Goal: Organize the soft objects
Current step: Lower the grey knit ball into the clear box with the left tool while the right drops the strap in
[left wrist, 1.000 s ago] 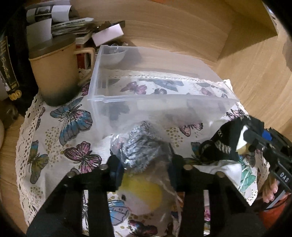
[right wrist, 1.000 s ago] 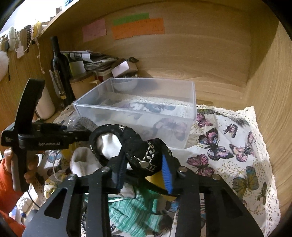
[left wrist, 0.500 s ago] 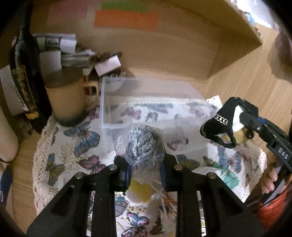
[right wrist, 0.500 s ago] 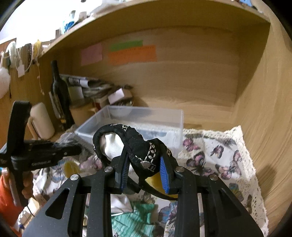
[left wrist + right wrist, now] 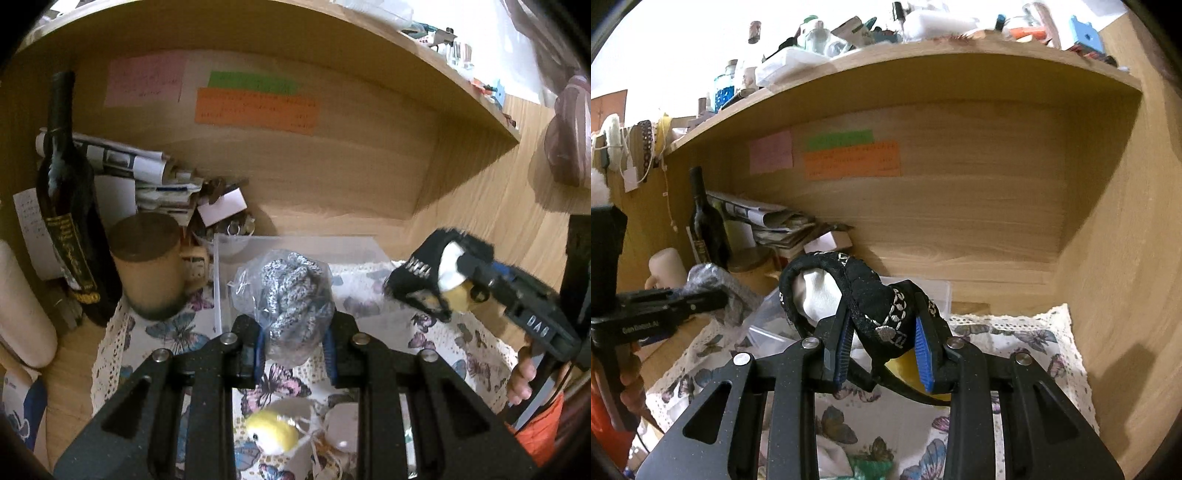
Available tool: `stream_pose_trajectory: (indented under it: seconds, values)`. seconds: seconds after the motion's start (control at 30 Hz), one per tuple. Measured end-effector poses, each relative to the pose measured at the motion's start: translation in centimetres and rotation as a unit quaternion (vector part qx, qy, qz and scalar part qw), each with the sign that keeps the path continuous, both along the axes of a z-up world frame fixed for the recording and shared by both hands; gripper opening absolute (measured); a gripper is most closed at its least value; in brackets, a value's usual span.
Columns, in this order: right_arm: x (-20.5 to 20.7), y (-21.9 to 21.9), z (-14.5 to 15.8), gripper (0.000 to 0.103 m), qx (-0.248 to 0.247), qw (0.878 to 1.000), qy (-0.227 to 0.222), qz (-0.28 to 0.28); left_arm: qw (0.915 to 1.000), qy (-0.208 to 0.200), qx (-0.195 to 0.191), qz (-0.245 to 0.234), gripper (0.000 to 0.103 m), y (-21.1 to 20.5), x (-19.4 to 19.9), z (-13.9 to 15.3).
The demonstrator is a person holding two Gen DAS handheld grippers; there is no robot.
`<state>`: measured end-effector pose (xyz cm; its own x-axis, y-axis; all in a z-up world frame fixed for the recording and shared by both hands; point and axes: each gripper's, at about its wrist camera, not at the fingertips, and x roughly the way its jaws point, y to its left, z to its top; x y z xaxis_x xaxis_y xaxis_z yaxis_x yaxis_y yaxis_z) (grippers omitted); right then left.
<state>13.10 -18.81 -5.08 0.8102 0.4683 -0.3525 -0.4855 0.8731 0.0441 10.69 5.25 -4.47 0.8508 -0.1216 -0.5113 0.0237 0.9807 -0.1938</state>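
Observation:
My left gripper is shut on a clear bag of grey-white knit and holds it in the air before the clear plastic bin. My right gripper is shut on a black padded pouch with white trim and a white and yellow lining, raised above the butterfly cloth. The right gripper also shows in the left wrist view, to the right of the bin. The left gripper shows in the right wrist view. A yellow soft toy lies on the cloth below.
A dark bottle, a tan lidded mug, stacked papers and a white roll stand at the left back. Wooden walls close the back and right. A green knit piece and white cloth lie on the table.
Both grippers have risen from the tabletop with their objects. The knit bag and the black pouch now hang higher, at the level of the bin's rim and above.

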Motion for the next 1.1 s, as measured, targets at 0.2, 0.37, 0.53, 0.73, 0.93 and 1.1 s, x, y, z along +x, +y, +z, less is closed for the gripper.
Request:
stream_pose_trajectory:
  seconds: [0.2,0.37,0.53,0.73,0.93,1.1]
  values:
    - [1.8,1.3,-1.5,0.027,-0.008,0.999,0.034,0.004,0.9998,0.007,0.019,0.001,0.025,-0.4,2.7,-0.9]
    - [3.7,2.3,-3.2,0.028,-0.018,0.998,0.066,-0.006,0.9989,0.042,0.02,-0.003,0.025,-1.1,5.2,-3.0]
    - [3.8,2.8,-3.3,0.042,-0.032,0.998,0.061,-0.012,0.9978,0.06,0.027,-0.004,0.025,-1.5,6.8,-4.5]
    - [4.8,3.5,-4.1,0.07,-0.063,0.995,0.069,-0.018,0.9974,0.066,0.029,-0.006,0.025,-1.5,7.4,-5.2]
    - [5.1,2.7,-4.8,0.071,-0.068,0.995,0.072,-0.029,0.9966,0.073,0.037,-0.009,0.025,-1.5,8.0,-5.8]
    - [5.3,1.4,-5.5,0.071,-0.044,0.993,0.11,-0.016,0.9965,0.074,0.038,-0.009,0.025,-1.3,7.9,-5.8]
